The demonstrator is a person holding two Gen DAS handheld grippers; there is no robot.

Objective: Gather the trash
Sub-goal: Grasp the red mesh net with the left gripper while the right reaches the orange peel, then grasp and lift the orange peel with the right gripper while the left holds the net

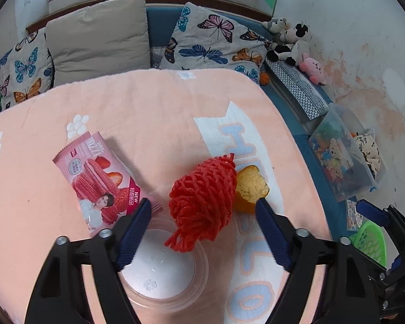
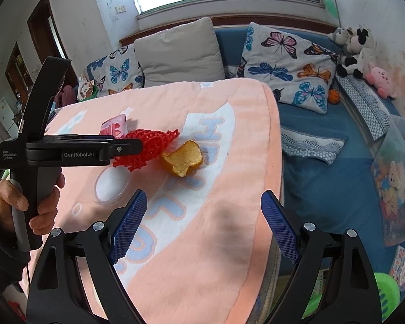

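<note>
Left gripper [image 1: 203, 208], lower centre of its view: jaws spread wide, nothing gripped, red foam net [image 1: 202, 199] framed between the fingers untouched. Beneath it, a clear plastic lid [image 1: 162, 275]. Right gripper [image 2: 202, 202]: jaws wide apart, empty. Beyond, orange peel [image 1: 251, 189] and pink snack wrapper [image 1: 100, 181] are laid on the peach blanket [image 1: 154, 113].

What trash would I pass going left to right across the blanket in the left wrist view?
Pink strawberry snack wrapper → red foam fruit net → orange peel. The clear plastic lid sits nearer, below the wrapper and net, so it has no clear place.
</note>
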